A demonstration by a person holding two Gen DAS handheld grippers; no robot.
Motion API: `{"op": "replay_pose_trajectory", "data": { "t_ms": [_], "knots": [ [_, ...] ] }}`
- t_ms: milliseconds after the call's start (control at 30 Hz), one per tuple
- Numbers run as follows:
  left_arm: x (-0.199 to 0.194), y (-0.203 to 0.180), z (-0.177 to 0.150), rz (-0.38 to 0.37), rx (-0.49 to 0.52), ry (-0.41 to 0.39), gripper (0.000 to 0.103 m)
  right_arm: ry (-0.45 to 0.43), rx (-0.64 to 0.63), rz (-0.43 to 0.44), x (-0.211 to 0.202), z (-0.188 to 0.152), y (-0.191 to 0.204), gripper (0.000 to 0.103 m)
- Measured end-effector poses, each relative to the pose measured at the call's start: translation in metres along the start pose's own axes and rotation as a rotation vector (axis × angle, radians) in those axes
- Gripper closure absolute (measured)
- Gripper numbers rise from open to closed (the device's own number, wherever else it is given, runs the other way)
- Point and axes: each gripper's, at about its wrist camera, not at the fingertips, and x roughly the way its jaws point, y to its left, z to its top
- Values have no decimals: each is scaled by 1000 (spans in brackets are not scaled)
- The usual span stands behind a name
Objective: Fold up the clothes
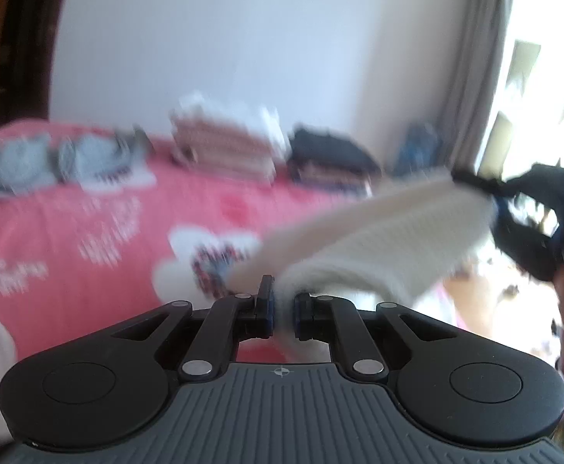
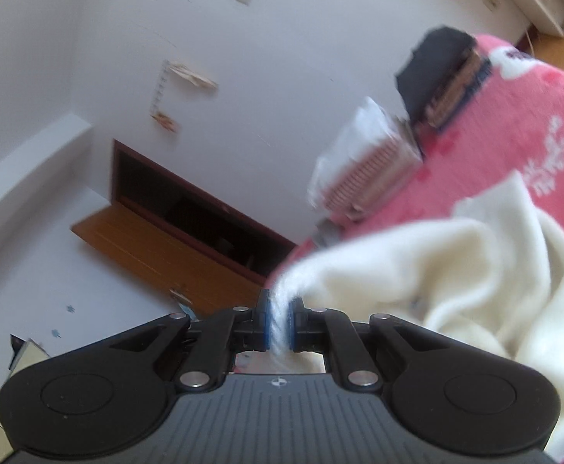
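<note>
Left wrist view: the cream sweater [image 1: 378, 232] stretches rightward from the left gripper [image 1: 283, 315] to the right gripper [image 1: 492, 197], both clamped on its edge above the bed [image 1: 69, 232]

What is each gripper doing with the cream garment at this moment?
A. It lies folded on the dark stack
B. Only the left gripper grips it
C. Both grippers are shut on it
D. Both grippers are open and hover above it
C: the left gripper pinches the cream garment, and the right gripper pinches another part of it, above the pink bedspread.
</note>
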Motion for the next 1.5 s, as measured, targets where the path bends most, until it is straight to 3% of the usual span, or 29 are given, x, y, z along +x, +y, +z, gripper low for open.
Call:
{"op": "replay_pose_trajectory", "data": {
  "t_ms": [200,400,567,700,1067,1300,1400,1500],
  "knots": [
    [-52,-4,54,-13,89,-194,95,-92,-88,98,-19,-7,59,94],
    [-94,-18,103,-78,181,-364,95,-198,-175,230,-43,2,119,94],
    [-119,-32,138,-186,204,-460,95,-288,-312,329,-70,16,170,94],
    [-111,-48,145,-206,245,-496,95,-340,-400,351,-80,27,191,94],
    [44,-34,149,-166,172,-273,95,-276,-311,166,-13,59,124,94],
    [224,-17,174,-88,166,-147,95,-261,-320,3,93,129,51,94],
    [311,6,157,-23,167,-22,95,-164,-274,-114,157,141,-15,94],
    [386,38,126,21,170,156,91,-65,-224,-231,222,153,-81,94]
  ]
}}
